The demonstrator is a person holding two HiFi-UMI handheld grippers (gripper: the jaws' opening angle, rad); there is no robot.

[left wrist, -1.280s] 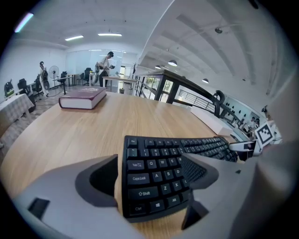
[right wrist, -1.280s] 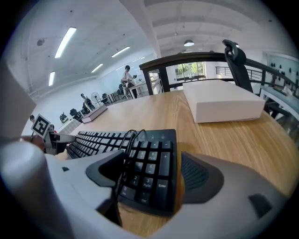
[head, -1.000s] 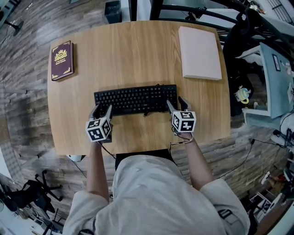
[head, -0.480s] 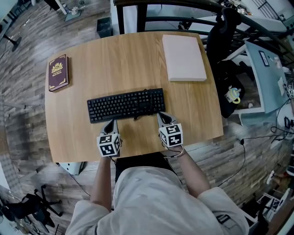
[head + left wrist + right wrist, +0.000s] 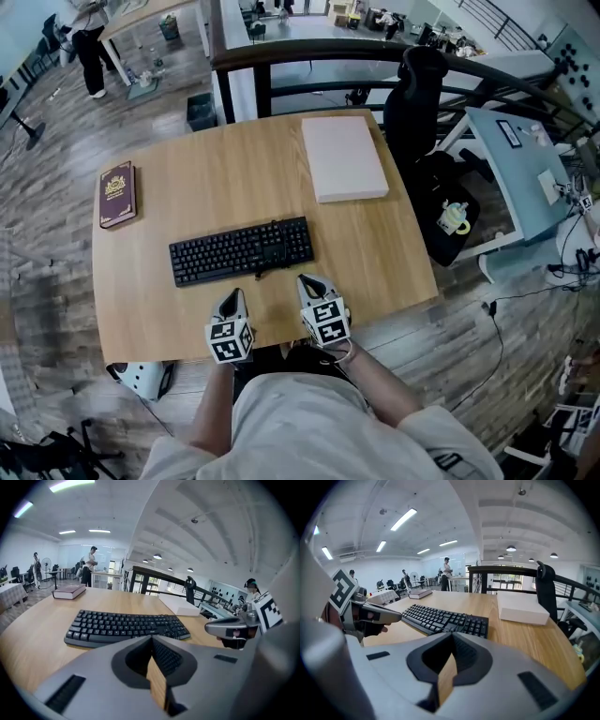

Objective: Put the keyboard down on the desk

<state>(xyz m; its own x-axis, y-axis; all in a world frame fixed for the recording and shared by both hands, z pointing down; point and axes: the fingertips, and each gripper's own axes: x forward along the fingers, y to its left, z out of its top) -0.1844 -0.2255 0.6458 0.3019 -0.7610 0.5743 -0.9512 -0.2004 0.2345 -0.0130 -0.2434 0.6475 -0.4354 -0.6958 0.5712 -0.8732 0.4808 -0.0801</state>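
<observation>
Wooden worktop (image 5: 216, 178) bears the black plastic keyboard (image 5: 241, 250): probably light, rigid; grip its short ends. Your jaws are closed, empty.

The flat rectangular plastic keyboard (image 5: 241, 250) is black. The rounded wooden desk (image 5: 375, 253) is light honey-brown, with a fine grain. The hardcover book (image 5: 117, 194) is dark red, with a gold ornament and a gold border. The flat rectangular box (image 5: 343, 157) is pale pinkish white. The left gripper (image 5: 234, 298) and the right gripper (image 5: 307, 283) are grey, and their cubes carry black-and-white square markers. The plank floor (image 5: 47, 216) is grey-brown.
</observation>
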